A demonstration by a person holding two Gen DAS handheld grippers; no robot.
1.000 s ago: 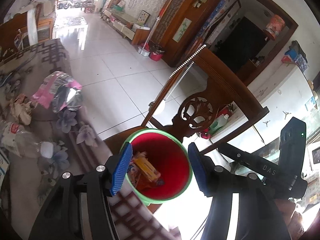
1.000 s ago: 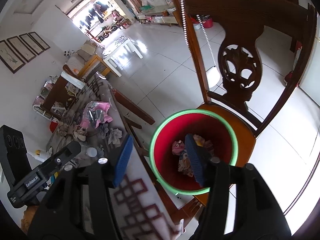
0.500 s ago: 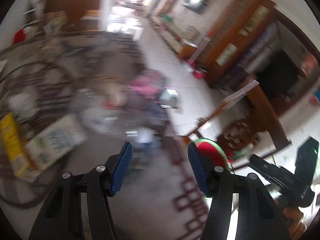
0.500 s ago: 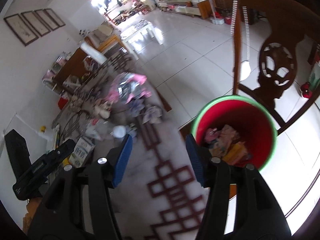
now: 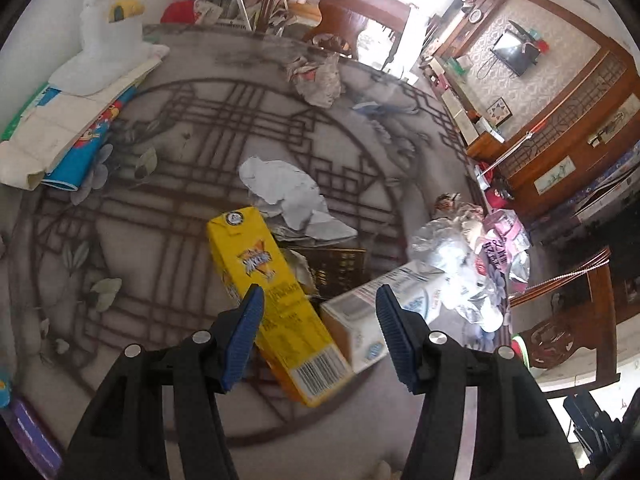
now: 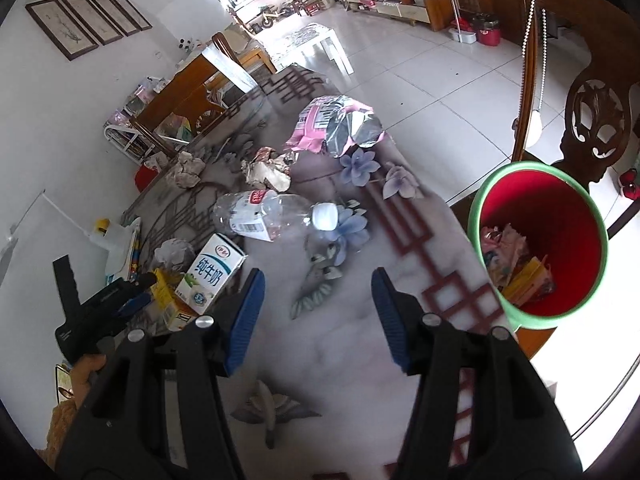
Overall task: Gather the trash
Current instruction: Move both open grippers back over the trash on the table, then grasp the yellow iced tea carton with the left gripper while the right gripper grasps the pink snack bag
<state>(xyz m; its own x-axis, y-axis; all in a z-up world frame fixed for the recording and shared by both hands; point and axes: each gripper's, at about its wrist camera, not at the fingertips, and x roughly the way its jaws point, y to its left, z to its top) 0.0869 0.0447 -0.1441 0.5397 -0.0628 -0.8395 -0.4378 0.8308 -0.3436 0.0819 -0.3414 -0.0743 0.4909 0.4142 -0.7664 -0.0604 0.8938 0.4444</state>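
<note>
Clutter on the far tabletop, bare cloth on the near side

Below the right gripper (image 6: 318,312), whose jaws stand apart with nothing between them, the patterned grey tablecloth (image 6: 352,340) lies bare up to the table edge, with the red plastic bin with a green rim (image 6: 540,240) just beyond it on the wooden chair (image 6: 592,120). Farther in, a crushed clear plastic bottle (image 6: 268,216) and a pink and silver foil bag (image 6: 340,124) block the way. Under the left gripper (image 5: 320,332), also parted, a yellow drink carton (image 5: 272,296) and a white milk carton (image 5: 384,304) lie side by side, crumpled white paper (image 5: 288,196) behind them; the cloth left of the yellow carton is free.
</note>
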